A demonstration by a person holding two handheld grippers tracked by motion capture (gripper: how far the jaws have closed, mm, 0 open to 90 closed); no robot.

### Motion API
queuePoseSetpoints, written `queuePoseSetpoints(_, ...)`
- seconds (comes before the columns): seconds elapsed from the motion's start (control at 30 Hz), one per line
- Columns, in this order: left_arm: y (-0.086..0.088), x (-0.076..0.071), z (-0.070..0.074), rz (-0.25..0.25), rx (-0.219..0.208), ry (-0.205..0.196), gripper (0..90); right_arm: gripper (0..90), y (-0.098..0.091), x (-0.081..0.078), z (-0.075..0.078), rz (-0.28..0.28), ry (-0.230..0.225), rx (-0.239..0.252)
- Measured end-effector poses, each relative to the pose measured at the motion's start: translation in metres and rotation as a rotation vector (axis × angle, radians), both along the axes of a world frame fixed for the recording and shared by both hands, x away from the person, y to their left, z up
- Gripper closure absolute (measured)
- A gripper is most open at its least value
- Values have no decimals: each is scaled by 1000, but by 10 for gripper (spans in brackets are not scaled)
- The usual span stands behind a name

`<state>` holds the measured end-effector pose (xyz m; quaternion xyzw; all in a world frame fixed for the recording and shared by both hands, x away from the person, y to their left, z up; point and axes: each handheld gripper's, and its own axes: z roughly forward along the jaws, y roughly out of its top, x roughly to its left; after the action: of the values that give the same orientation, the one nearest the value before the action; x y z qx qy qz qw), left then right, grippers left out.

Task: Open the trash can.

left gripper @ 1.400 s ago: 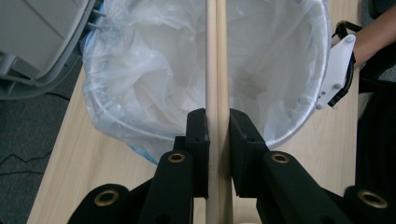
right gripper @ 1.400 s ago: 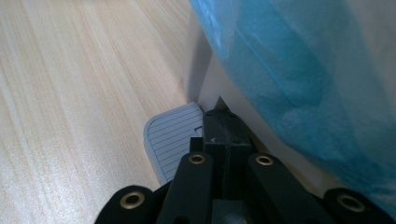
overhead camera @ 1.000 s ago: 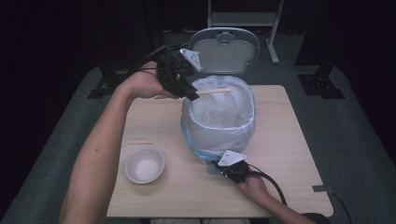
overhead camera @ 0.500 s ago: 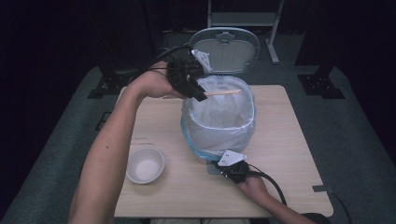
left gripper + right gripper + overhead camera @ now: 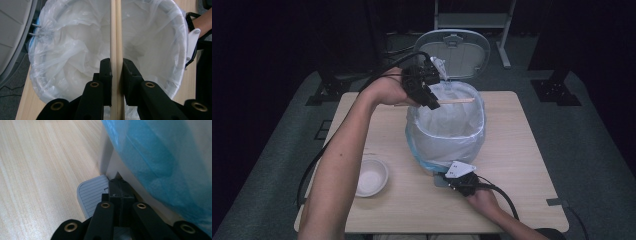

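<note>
Since the earlier frame, the left hand has carried its chopsticks (image 5: 455, 100) a little further out over the bin (image 5: 447, 125), toward 3 o'clock in the high view, while the right hand has kept its place.

Nearest the person, at 6 o'clock from the bin, the right tongs (image 5: 447, 179) rest low on the bench (image 5: 522, 165). Their jaws are pressed together, with the tips on the grey ribbed pedal (image 5: 93, 191) at the foot of the bin. At 8 o'clock from the bin, well apart from it, a white bowl (image 5: 371, 177) sits on the bench.

Farther off, the left tongs (image 5: 434, 103) are clamped on the pair of wooden chopsticks, which lie side by side and reach across the mouth of the bin above its white bag (image 5: 75, 57). At 12 o'clock the bin's grey lid (image 5: 453, 51) stands open behind it.
</note>
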<state>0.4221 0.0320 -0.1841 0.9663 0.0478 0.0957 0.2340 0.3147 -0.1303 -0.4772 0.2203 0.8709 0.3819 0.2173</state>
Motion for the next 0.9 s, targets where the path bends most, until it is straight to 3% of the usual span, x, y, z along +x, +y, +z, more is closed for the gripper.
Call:
queuePoseSetpoints(0.2, -6, 9, -5, 28, -9, 27, 795, 900, 0, 0, 0, -1, 1, -1)
queuePoseSetpoints(0.27, -8, 12, -7, 45, -20, 47, 775, 900, 0, 0, 0, 0, 1, 0)
queuePoseSetpoints(0.3, -9, 13, -7, 50, -23, 55, 711, 900, 0, 0, 0, 0, 0, 0)
queuePoseSetpoints(0.33, -8, 13, -7, 29, -41, 95, 693, 900, 0, 0, 0, 0, 0, 1)
queuePoseSetpoints(0.63, 8, 3, 2, -7, -125, 92, 631, 900, 0, 0, 0, -3, -1, 2)
queuePoseSetpoints(0.9, 26, -11, 6, -28, -132, 73, 595, 900, 0, 0, 0, -3, 1, 2)
